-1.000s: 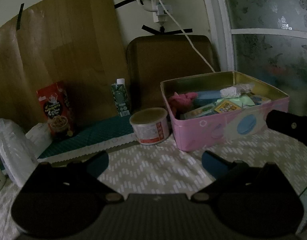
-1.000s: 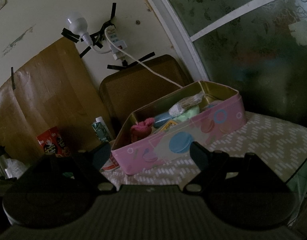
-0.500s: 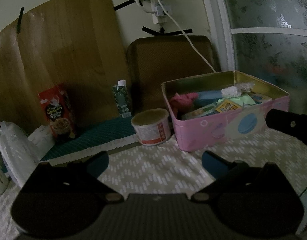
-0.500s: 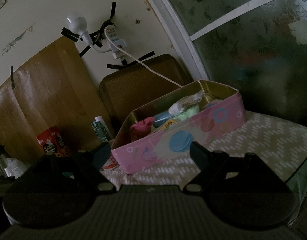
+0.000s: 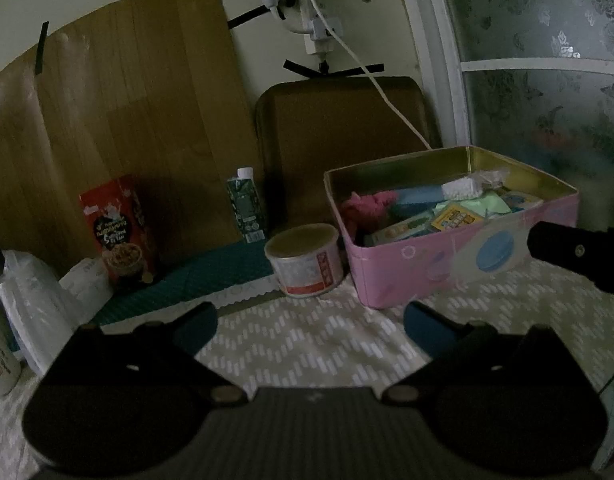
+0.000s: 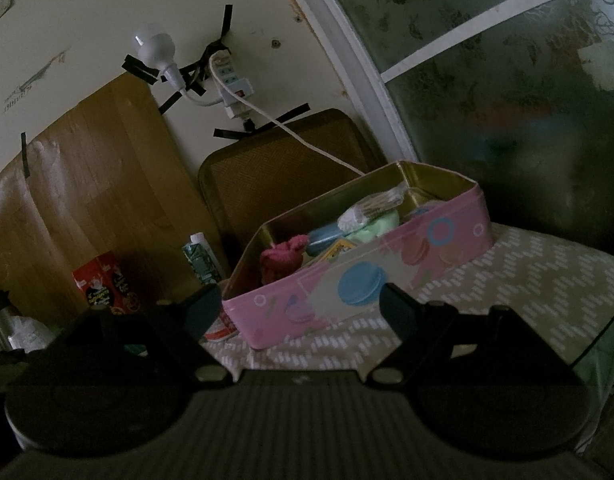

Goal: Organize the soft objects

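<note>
A pink tin box (image 5: 459, 264) (image 6: 367, 288) with macaron prints stands open on the patterned tablecloth. Inside lie a pink knitted piece (image 5: 367, 208) (image 6: 285, 258), a blue item (image 5: 417, 196), a pale green soft piece (image 5: 481, 204) (image 6: 377, 226), a white wrapped bundle (image 5: 473, 184) (image 6: 373, 208) and small printed packs (image 5: 455, 218). My left gripper (image 5: 309, 322) is open and empty, low over the cloth, short of the box. My right gripper (image 6: 301, 304) is open and empty in front of the box's long side; its finger (image 5: 575, 252) shows at the right in the left wrist view.
A round tub (image 5: 305, 264) stands just left of the box. Behind it are a green carton (image 5: 247, 204), a red snack box (image 5: 117, 232), a teal mat (image 5: 211, 276) and white bags (image 5: 31, 304). A brown cushion (image 5: 343, 140), wood board and taped power strip (image 6: 231, 84) line the wall.
The left wrist view has drifted slightly, so the box and tub sit a little further right and lower. The right gripper has barely moved. Both stay open.
</note>
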Action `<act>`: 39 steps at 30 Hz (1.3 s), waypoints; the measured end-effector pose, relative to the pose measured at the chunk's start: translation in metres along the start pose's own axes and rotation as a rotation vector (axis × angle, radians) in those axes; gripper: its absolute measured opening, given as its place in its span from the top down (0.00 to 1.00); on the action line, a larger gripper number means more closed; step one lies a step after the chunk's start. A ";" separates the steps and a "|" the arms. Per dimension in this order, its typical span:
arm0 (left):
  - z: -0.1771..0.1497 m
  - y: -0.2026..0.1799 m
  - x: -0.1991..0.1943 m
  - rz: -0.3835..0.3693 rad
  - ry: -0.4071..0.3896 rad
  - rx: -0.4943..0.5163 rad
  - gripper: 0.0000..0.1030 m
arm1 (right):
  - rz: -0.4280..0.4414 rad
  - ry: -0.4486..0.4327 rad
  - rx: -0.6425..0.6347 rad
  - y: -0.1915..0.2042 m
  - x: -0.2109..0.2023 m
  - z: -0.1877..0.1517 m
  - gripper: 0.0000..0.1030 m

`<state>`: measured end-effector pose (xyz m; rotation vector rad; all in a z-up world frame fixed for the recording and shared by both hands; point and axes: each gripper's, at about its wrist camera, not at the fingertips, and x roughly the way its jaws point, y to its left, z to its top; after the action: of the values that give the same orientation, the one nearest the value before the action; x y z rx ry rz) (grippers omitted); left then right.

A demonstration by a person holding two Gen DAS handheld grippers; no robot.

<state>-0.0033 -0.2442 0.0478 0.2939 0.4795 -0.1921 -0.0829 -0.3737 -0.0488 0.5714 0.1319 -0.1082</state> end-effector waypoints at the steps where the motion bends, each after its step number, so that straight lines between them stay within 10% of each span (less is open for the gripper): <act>1: 0.000 0.000 0.000 0.000 -0.001 0.001 0.00 | -0.001 -0.001 0.000 0.000 0.000 0.000 0.14; 39: -0.005 -0.003 0.004 -0.065 0.046 0.003 0.00 | -0.013 0.006 0.000 -0.001 0.001 -0.006 0.14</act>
<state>-0.0029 -0.2459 0.0414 0.2859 0.5344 -0.2498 -0.0823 -0.3716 -0.0549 0.5711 0.1415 -0.1195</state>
